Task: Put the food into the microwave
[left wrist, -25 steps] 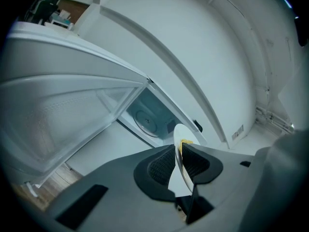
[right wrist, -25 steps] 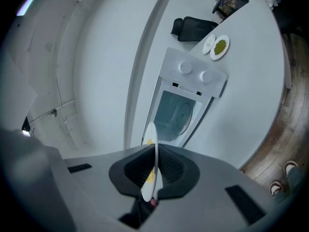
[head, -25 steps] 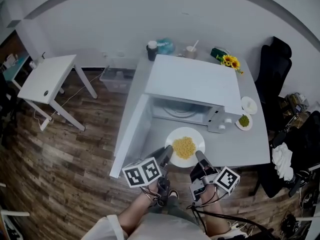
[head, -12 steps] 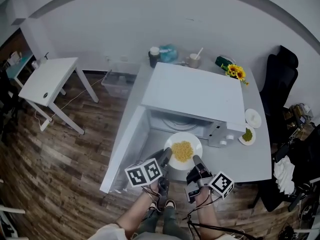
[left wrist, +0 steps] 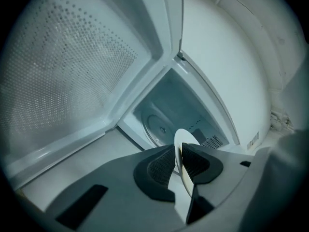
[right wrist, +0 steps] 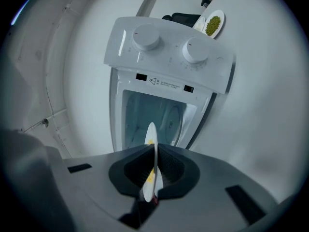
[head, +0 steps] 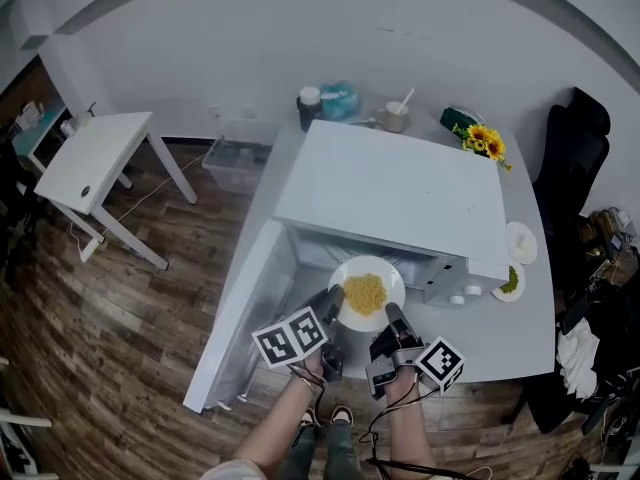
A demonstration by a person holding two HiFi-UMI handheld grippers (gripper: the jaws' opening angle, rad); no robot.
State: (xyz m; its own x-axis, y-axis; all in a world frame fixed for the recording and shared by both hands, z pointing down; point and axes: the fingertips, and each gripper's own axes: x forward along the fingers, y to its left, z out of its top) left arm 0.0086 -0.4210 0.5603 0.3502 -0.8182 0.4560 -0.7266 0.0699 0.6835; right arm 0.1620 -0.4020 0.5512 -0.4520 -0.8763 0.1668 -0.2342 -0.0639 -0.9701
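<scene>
White plate [head: 388,276], edge-on, between fingers [left wrist: 159,170]

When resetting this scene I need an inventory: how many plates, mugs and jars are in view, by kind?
Round white plates: 3 (plate with yellow food, small plate with green food, small bare plate)
Pale mug with a spoon: 1
Dark jar with a white lid: 1
Total: 5
</scene>
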